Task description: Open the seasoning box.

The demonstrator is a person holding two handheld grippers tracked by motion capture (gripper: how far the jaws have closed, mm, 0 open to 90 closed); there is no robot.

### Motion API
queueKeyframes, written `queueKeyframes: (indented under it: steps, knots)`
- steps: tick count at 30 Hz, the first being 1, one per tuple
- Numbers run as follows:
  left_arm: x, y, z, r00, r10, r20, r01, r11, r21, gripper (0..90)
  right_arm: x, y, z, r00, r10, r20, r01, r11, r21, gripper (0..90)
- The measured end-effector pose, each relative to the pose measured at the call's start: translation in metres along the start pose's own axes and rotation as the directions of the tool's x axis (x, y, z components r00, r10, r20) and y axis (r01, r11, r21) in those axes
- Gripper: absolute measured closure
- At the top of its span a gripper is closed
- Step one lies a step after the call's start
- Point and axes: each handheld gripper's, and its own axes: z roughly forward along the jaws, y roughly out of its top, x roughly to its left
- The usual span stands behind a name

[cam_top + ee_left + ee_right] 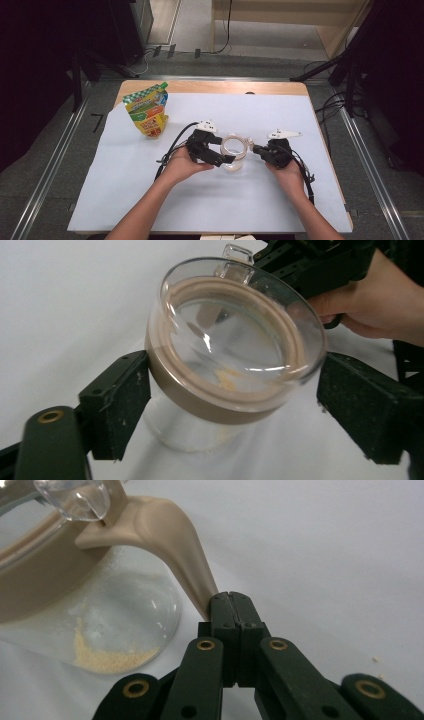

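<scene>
A clear jar [234, 150] with a beige collar and a clear lid [235, 335] rests on the white sheet in the middle of the table. A little yellowish powder [112, 660] lies at its bottom. My left gripper [240, 405] stands open, wide, with the lid and collar between its jaws; the left pad [120, 400] is at the collar's edge and the right pad [360, 410] is just off the lid. My right gripper [231, 605] is shut on the tip of the jar's beige handle [185, 550]. In the high view the left gripper [223, 152] and the right gripper [256, 149] flank the jar.
A colourful snack pouch [147, 112] stands at the back left of the white sheet [150, 200]. The wooden table edge [215, 87] runs along the back. Cables trail from both grippers toward the person. A few crumbs [375, 659] lie on the sheet.
</scene>
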Motion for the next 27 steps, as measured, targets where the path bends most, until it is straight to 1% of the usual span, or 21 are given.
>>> queueKeyframes:
  steps: [3, 4, 5, 6, 7, 8, 10, 11, 15, 17, 19, 21, 23, 27]
  knots:
    - [-0.002, -0.001, 0.009, 0.9994, 0.024, -0.026, -0.023, 0.9995, 0.024, 11.4, -0.001, 0.003, -0.001, 1.0000, 0.003, -0.004, -0.003, 0.999, -0.032, 90.0]
    - [-0.002, -0.001, 0.011, 0.9988, 0.034, -0.035, -0.033, 0.9992, 0.025, 11.2, -0.001, 0.005, 0.000, 1.0000, 0.007, -0.003, -0.007, 1.000, -0.026, 90.0]
    - [-0.002, -0.001, 0.012, 0.9985, 0.036, -0.040, -0.035, 0.9992, 0.020, 10.9, -0.001, 0.007, 0.000, 1.0000, 0.002, 0.006, -0.001, 1.000, -0.025, 90.0]
    - [-0.002, -0.001, 0.013, 0.9984, 0.040, -0.040, -0.040, 0.9991, 0.015, 10.6, -0.001, 0.007, 0.001, 1.0000, 0.002, 0.008, -0.002, 1.000, -0.029, 90.0]
    - [-0.003, 0.000, 0.014, 0.9981, 0.041, -0.046, -0.041, 0.9991, 0.008, 10.4, -0.002, 0.007, 0.001, 1.0000, 0.007, 0.005, -0.007, 0.999, -0.033, 90.0]
    - [-0.003, 0.001, 0.014, 0.9973, 0.050, -0.054, -0.050, 0.9987, 0.007, 10.4, -0.002, 0.007, 0.002, 0.9999, 0.008, 0.007, -0.007, 1.000, -0.031, 90.0]
    - [-0.005, 0.002, 0.015, 0.9968, 0.049, -0.063, -0.049, 0.9988, -0.002, 10.0, -0.001, 0.007, 0.002, 0.9999, -0.001, 0.014, 0.001, 1.000, -0.027, 90.0]
    - [-0.005, 0.003, 0.016, 0.9966, 0.053, -0.063, -0.053, 0.9986, 0.000, 9.8, 0.000, 0.007, 0.001, 0.9999, -0.002, 0.016, 0.002, 1.000, -0.025, 90.0]
    - [-0.005, 0.004, 0.016, 0.9971, 0.044, -0.062, -0.044, 0.9990, 0.006, 9.7, 0.000, 0.008, 0.002, 0.9998, -0.003, 0.019, 0.003, 1.000, -0.024, 90.0]
    - [-0.006, 0.004, 0.015, 0.9969, 0.046, -0.064, -0.045, 0.9990, 0.004, 9.7, 0.000, 0.008, 0.001, 0.9998, -0.003, 0.018, 0.004, 1.000, -0.023, 90.0]
    - [-0.005, 0.005, 0.014, 0.9976, 0.037, -0.058, -0.037, 0.9993, -0.003, 9.5, 0.001, 0.008, 0.001, 0.9998, -0.005, 0.019, 0.005, 1.000, -0.023, 90.0]
    - [-0.005, 0.006, 0.014, 0.9977, 0.039, -0.055, -0.039, 0.9993, 0.001, 9.3, 0.001, 0.008, 0.001, 0.9998, -0.003, 0.019, 0.003, 1.000, -0.023, 90.0]
    - [-0.006, 0.006, 0.013, 0.9973, 0.040, -0.062, -0.040, 0.9992, 0.009, 9.4, 0.001, 0.008, 0.001, 0.9998, -0.002, 0.019, 0.002, 1.000, -0.023, 90.0]
    - [-0.006, 0.009, 0.010, 0.9973, 0.040, -0.061, -0.040, 0.9992, -0.003, 9.1, 0.001, 0.008, 0.001, 0.9998, -0.005, 0.021, 0.006, 1.000, -0.022, 90.0]
